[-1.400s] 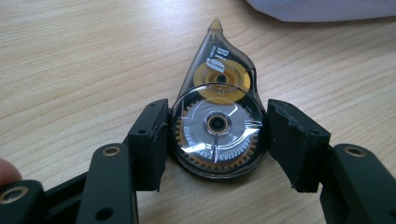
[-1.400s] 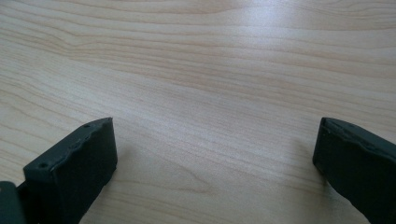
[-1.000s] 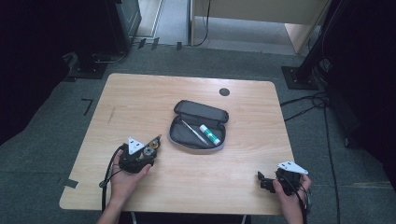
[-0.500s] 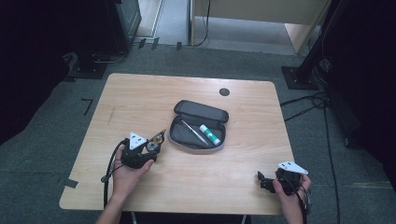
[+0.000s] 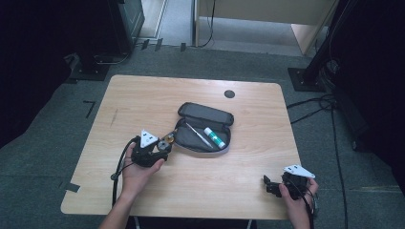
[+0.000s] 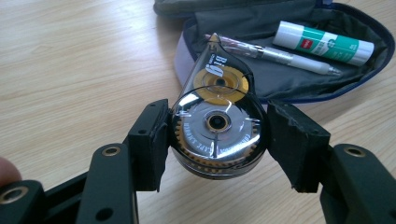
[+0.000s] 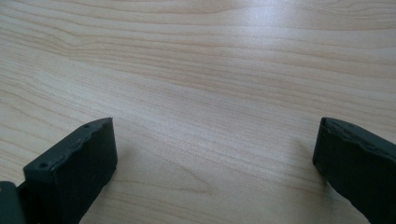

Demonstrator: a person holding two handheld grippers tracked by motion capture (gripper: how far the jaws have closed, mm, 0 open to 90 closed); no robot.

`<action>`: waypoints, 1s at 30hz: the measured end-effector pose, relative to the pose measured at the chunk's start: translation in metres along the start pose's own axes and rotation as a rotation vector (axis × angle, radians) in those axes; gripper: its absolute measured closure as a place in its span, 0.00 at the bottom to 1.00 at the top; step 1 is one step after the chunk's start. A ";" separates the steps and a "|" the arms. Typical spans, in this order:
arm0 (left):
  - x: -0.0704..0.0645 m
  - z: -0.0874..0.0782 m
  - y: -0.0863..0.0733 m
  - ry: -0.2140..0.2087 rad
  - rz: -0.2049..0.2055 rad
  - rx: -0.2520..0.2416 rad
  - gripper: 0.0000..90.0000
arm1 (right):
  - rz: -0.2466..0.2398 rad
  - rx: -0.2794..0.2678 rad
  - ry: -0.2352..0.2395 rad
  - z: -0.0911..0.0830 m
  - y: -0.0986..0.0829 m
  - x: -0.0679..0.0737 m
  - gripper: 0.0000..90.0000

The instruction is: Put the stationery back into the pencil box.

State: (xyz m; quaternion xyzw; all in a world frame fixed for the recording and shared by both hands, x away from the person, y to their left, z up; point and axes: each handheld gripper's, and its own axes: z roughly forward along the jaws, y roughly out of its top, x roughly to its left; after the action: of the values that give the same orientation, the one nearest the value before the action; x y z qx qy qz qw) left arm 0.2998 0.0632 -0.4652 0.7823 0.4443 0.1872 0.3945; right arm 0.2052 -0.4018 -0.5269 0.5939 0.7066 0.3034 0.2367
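Left tongs point(image 6: 217, 140) clamped on tape dispenser point(image 6: 217, 126) beside open pouch point(image 6: 289, 79); right tongs point(image 7: 215, 168) wide apart, empty.

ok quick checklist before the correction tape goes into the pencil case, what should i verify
1. Grip: the left gripper has its fingers on both sides of the correction tape: ok.
2. Tape heading: its tip points toward the pencil case: ok.
3. Case open: lid laid back, inside exposed: ok.
4. Free room inside: the pen and glue stick lie toward the far side, and bare lining shows near the front rim: ok.
5. Tape over the case: in the high view it sits just short of the near left rim: not ok.
6. Right gripper: open, resting apart at the table near edge, out of the path: ok.
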 end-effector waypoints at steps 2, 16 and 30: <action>-0.002 0.003 0.001 -0.006 -0.006 -0.002 0.47 | 0.002 -0.001 0.000 0.000 0.000 0.000 0.00; -0.009 0.014 0.012 -0.032 0.006 -0.002 0.47 | -0.001 0.000 0.000 0.000 0.000 0.000 0.00; -0.015 0.028 0.027 -0.067 0.008 0.002 0.47 | -0.001 0.000 0.001 0.000 0.000 0.000 0.00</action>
State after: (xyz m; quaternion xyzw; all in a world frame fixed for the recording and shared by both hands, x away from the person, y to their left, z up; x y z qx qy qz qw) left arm 0.3249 0.0303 -0.4601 0.7902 0.4281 0.1620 0.4076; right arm 0.2051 -0.4019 -0.5269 0.5933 0.7071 0.3033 0.2365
